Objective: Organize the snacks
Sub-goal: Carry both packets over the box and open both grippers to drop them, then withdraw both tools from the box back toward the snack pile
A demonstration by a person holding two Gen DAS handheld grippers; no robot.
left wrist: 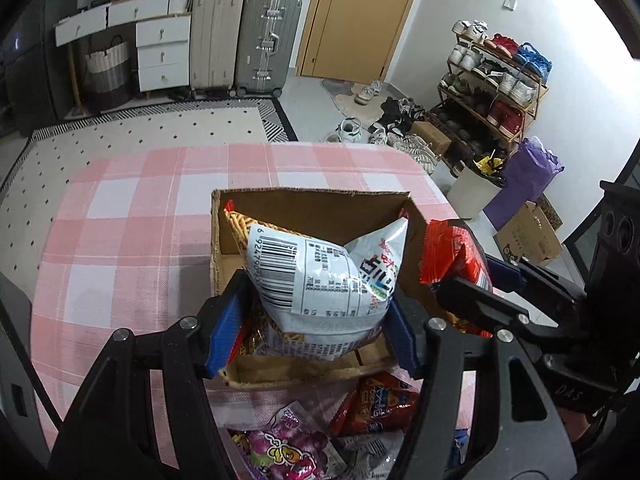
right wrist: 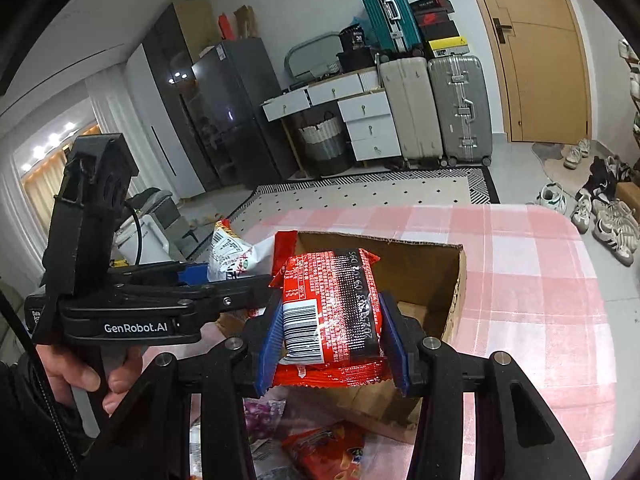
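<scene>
In the left wrist view my left gripper [left wrist: 314, 334] is shut on a white snack bag [left wrist: 320, 276] with a barcode, held over the open cardboard box [left wrist: 312, 194]. A yellow-patterned bag lies under it in the box. To its right my right gripper [right wrist: 334, 354] is shut on a red packet [right wrist: 332, 308], above the box's near wall [right wrist: 452, 284]. The same red packet [left wrist: 452, 256] shows at the box's right edge. A hand [right wrist: 80, 376] holds the left gripper's handle. A purple bag [left wrist: 288, 444] and an orange-red bag [left wrist: 376, 404] lie on the table in front of the box.
The table carries a pink checked cloth [left wrist: 120, 240], bare left of and behind the box. On the floor beyond are a dotted rug [left wrist: 160, 128], suitcases [left wrist: 264, 44], white drawers [left wrist: 162, 56], a shoe rack [left wrist: 492, 88], loose shoes and a bin [left wrist: 476, 188].
</scene>
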